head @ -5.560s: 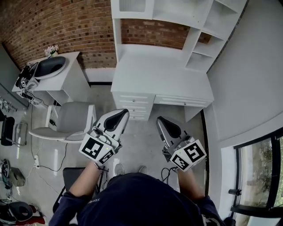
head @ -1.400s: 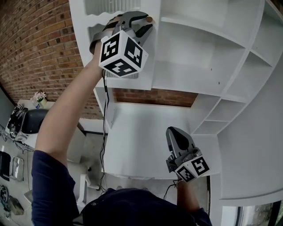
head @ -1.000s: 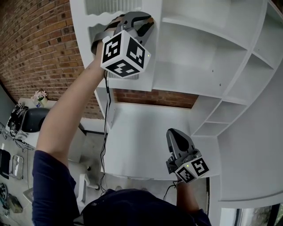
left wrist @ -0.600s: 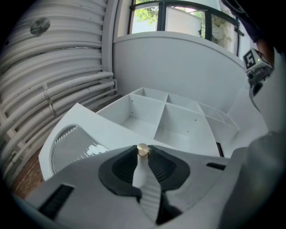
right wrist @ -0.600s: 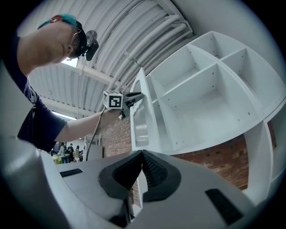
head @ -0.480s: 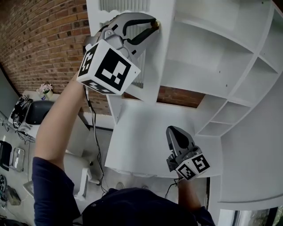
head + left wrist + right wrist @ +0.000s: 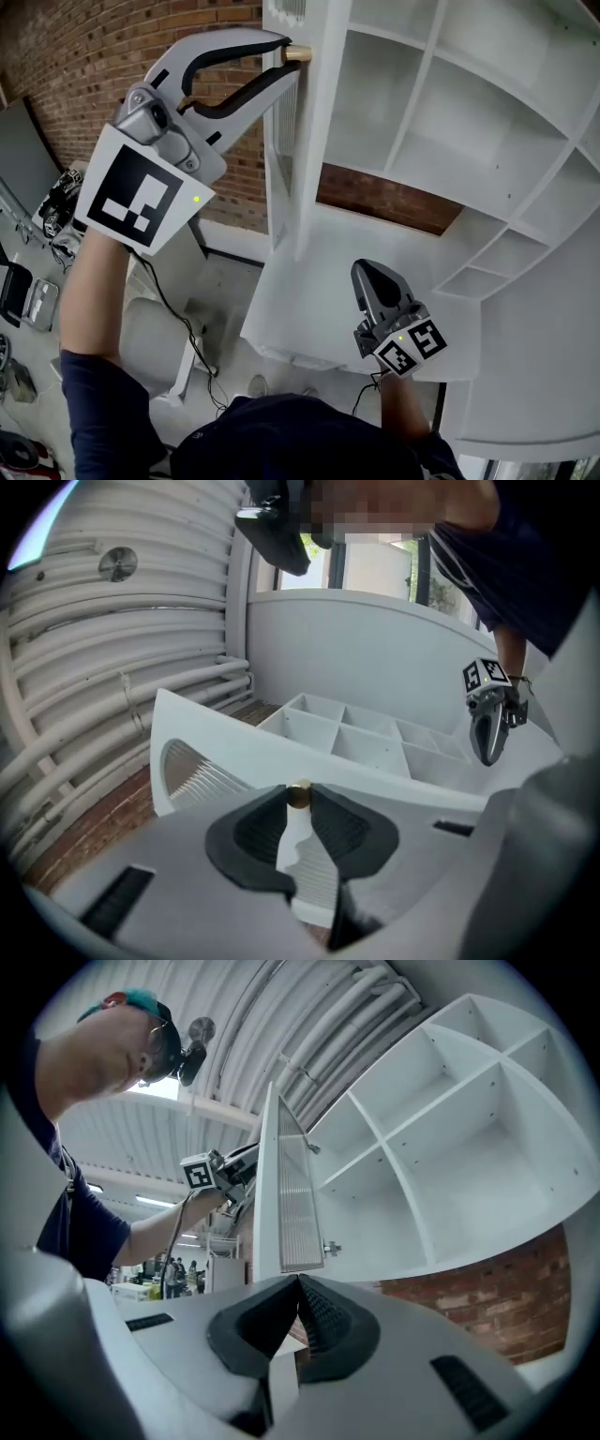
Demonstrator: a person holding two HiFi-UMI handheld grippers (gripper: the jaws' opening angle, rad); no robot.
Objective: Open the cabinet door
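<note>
The white cabinet door (image 7: 284,141) with a slatted panel stands swung out, edge-on in the head view, above the desk. My left gripper (image 7: 287,56) is raised at the upper left, shut on the door's small wooden knob (image 7: 297,53). In the left gripper view the knob (image 7: 298,795) sits pinched between the dark pads, the door (image 7: 216,761) behind it. My right gripper (image 7: 362,272) hangs low over the desk, shut and empty. The right gripper view looks up at the door (image 7: 281,1176) and my left gripper (image 7: 225,1171) beyond it.
Open white shelf compartments (image 7: 450,103) fill the right side, with the white desk top (image 7: 309,281) beneath. A brick wall (image 7: 103,56) runs behind on the left. A grey chair (image 7: 155,347) and cables lie on the floor below left.
The door has swung out from nearly closed to wide open. My left gripper came toward me and leftward with the knob in its jaws. The right gripper stayed low over the desk.
</note>
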